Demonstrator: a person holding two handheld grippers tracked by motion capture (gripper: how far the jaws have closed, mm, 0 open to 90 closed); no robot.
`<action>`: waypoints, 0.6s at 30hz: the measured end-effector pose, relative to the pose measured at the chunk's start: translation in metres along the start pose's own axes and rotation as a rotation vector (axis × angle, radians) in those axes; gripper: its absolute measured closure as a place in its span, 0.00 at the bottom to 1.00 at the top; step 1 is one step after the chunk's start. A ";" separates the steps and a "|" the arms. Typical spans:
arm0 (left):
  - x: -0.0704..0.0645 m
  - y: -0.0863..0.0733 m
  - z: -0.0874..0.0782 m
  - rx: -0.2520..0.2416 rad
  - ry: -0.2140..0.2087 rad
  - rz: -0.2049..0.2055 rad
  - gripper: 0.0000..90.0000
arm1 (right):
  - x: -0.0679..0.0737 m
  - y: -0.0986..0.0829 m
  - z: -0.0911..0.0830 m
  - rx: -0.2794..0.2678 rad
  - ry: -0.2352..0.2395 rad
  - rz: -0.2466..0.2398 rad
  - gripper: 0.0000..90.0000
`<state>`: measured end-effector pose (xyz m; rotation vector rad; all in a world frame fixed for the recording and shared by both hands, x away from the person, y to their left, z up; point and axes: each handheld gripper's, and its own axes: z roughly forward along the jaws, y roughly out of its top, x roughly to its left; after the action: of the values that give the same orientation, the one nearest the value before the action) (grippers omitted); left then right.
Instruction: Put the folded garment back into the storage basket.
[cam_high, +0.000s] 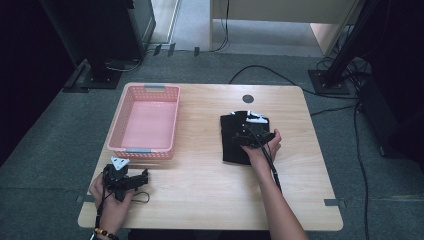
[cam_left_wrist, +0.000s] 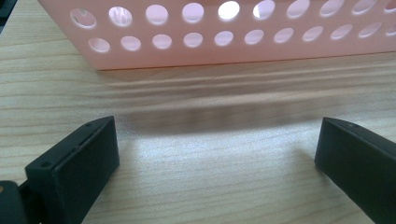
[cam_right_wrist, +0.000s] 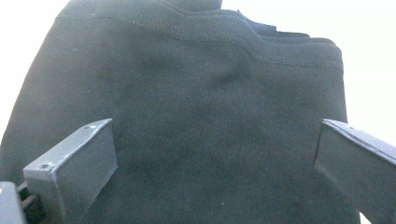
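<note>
A folded black garment lies flat on the right half of the wooden table. My right gripper hovers over it, open; in the right gripper view the stitched black cloth spreads between and beyond the two wide-apart jaws. A pink perforated basket sits at the left, with nothing in it. My left gripper rests near the table's front left corner, open, its jaws facing the basket wall with bare wood between them.
A round grey cable port is set into the table's far edge. Black stands and cables lie on the carpet around the table. A pale wooden cabinet stands behind.
</note>
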<state>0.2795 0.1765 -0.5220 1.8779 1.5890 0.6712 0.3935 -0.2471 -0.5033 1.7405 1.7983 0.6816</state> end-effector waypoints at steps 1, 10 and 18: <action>0.000 0.000 0.000 0.000 0.000 0.000 0.00 | 0.000 0.000 0.001 0.000 -0.002 0.000 0.00; 0.000 0.000 0.000 0.000 0.000 0.000 0.00 | 0.009 -0.003 0.016 -0.003 -0.008 -0.022 0.00; 0.000 0.000 0.000 0.000 0.000 0.000 0.00 | 0.006 -0.012 0.019 -0.064 0.050 0.029 0.01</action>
<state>0.2795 0.1765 -0.5220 1.8781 1.5888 0.6714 0.3973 -0.2418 -0.5258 1.7243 1.7682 0.7930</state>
